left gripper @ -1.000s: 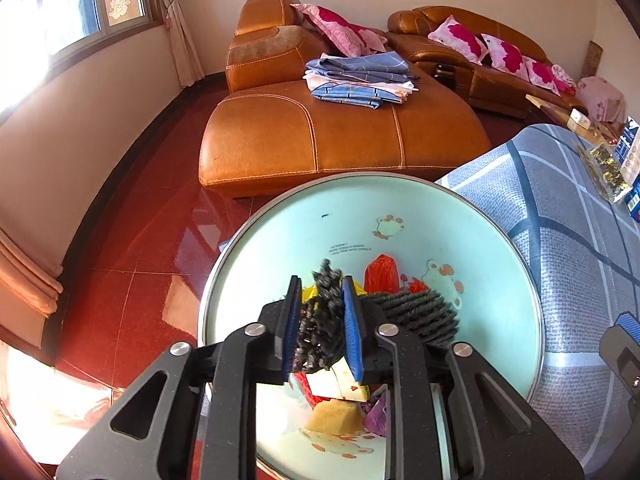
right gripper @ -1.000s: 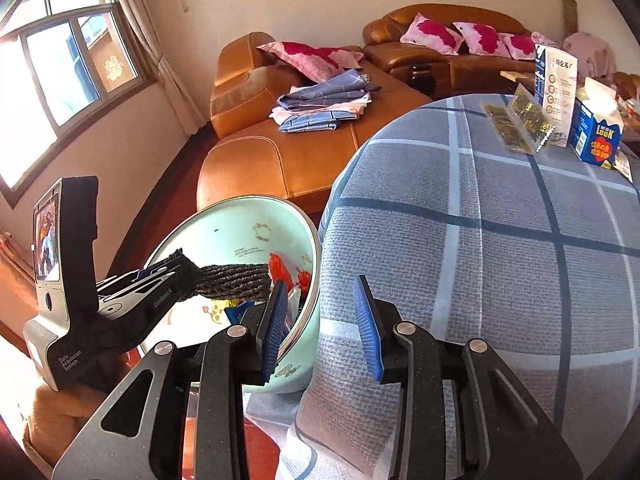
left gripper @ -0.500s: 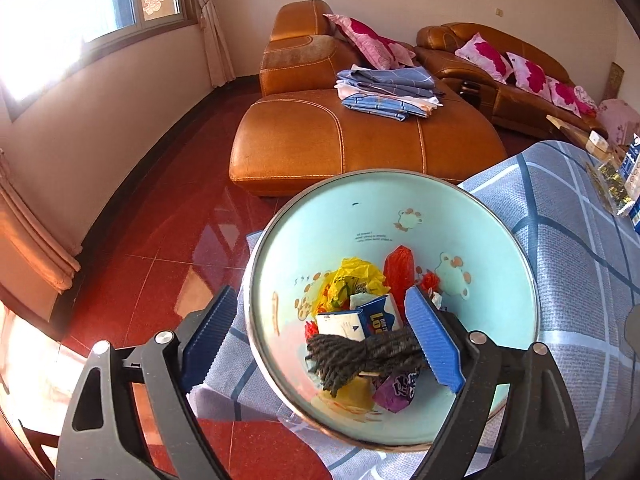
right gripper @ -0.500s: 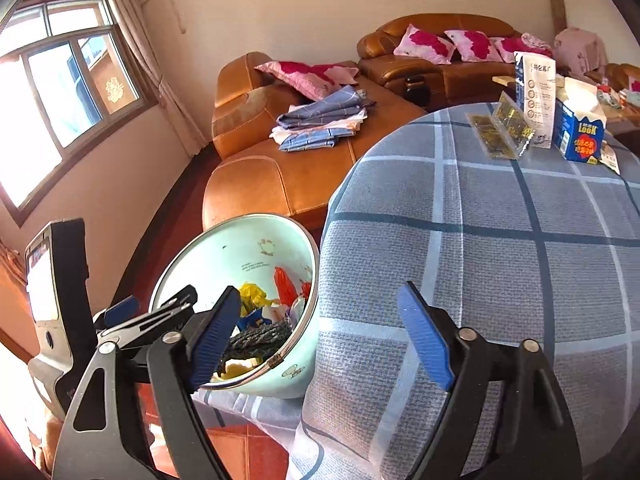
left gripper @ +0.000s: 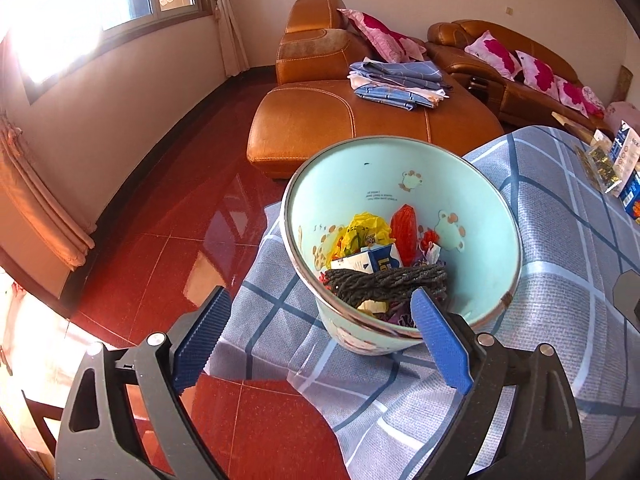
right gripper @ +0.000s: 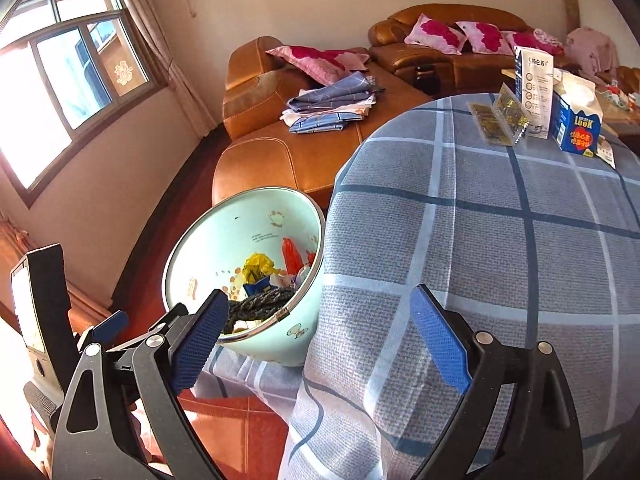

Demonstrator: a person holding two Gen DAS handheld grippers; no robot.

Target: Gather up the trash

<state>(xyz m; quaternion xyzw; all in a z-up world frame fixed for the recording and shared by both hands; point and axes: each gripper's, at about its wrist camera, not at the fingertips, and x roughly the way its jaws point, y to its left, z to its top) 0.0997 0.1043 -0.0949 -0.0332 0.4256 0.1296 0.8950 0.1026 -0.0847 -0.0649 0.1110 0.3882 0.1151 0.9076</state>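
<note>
Jaws wide; dark rope (left gripper: 384,286) in bin (left gripper: 472,208).

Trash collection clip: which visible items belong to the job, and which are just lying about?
Job: bin, dark rope in it, wrappers, left gripper, right gripper, both open.

Lying about: sofa, folded cloths, pillows, blue carton, tablecloth.

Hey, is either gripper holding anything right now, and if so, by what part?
Nothing is held. The left gripper and right gripper both stand open with nothing between their fingers. The dark rope lies loose in the trash bin.
</note>
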